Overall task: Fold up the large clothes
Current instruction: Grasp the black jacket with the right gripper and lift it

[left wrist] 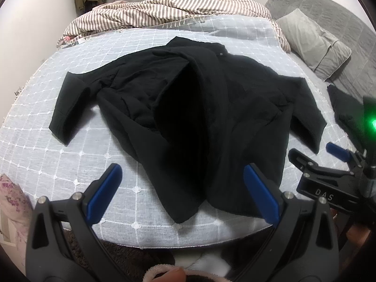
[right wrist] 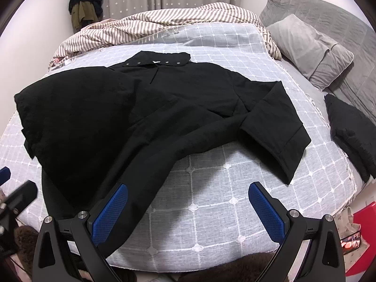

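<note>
Coat: a large black coat (left wrist: pixel 188 108) lies spread in the middle of the bed, collar toward the far side, hem toward the near edge.
Sleeves: one sleeve (left wrist: pixel 68 108) lies out flat on the left, the other (right wrist: pixel 275 127) out on the right.
Front panels: one is turned partly over the middle, leaving a dark fold; snap buttons show along the collar (right wrist: pixel 157 62).
Left gripper (left wrist: pixel 185 195): claws spread wide, holding nothing, poised over the coat's hem.
Right gripper (right wrist: pixel 188 213): claws released too, empty; its left pad sits above the hem, the right one above bare cover.
Bed cover (right wrist: pixel 211 202): pale grey with a white grid pattern.
Beyond: a striped blanket (left wrist: pixel 164 11) is bunched at the far side, grey pillows (right wrist: pixel 312 49) on the right, another dark garment (right wrist: pixel 352 131) near the right edge.
</note>
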### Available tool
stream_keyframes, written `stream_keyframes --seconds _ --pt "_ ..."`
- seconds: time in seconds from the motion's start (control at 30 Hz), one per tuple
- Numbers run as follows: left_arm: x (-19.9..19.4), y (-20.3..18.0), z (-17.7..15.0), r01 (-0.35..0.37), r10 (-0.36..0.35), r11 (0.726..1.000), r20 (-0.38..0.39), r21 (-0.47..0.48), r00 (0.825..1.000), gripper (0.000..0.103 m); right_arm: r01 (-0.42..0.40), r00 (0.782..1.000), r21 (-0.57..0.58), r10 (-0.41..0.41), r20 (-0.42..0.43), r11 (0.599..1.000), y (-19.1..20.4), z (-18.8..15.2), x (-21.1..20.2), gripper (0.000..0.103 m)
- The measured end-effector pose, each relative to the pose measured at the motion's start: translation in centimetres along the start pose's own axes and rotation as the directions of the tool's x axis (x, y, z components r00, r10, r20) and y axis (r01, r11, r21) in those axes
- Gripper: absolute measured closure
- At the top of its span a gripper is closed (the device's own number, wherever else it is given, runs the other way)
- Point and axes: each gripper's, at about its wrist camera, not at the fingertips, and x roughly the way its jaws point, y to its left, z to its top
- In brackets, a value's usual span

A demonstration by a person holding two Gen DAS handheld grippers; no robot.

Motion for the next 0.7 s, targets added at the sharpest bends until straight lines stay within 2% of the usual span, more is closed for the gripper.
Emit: stream_keyframes --seconds 0.1,0.2,0.27,0.37,0.43,0.5,0.57,0.7 --pt "-0.2 1.4 0.4 0.039 -0.038 0.998 0.034 -0.048 0.999 0.0 -0.031 1.0 0.02 0.031 -0.001 0.999 -0.9 0.0 0.6 0.0" --pt "-0.2 3.2 0.6 0.101 -0.094 0.989 0.067 -0.106 0.993 0.0 -0.109 0.994 0.079 0.109 -0.003 0.991 -2.3 0.0 1.4 0.0" --pt "-0.4 4.9 0.4 0.154 -0.136 0.973 0.114 -0.17 0.984 0.0 -0.164 0.986 0.11 0.165 0.003 0.98 -2.9 0.0 1.8 0.0" --pt "-0.4 7.5 0.0 0.2 -0.161 0.944 0.164 -0.264 0.973 0.0 -0.23 0.973 0.151 0.228 0.032 0.961 -3.5 -0.1 2.4 0.0" --pt "-0.1 8.9 -0.3 0.21 -0.17 0.932 0.156 -0.294 0.973 0.0 -0.294 0.954 0.192 0.299 0.008 0.936 -3.6 -0.1 3.1 0.0" --pt "0.5 9.9 -0.5 0.21 -0.183 0.933 0.117 -0.291 0.976 0.0 -0.351 0.93 0.223 0.366 -0.031 0.91 -3.5 -0.2 4.2 0.0" --pt "0.9 10.9 -0.8 0.206 -0.182 0.931 0.106 -0.303 0.978 0.001 -0.377 0.912 0.235 0.403 -0.075 0.896 -3.0 -0.3 5.1 0.0" --pt "2.0 12.7 -1.2 0.226 -0.198 0.905 0.114 -0.361 0.973 0.001 -0.494 0.839 0.279 0.536 -0.097 0.824 -1.8 -0.7 6.3 0.0"
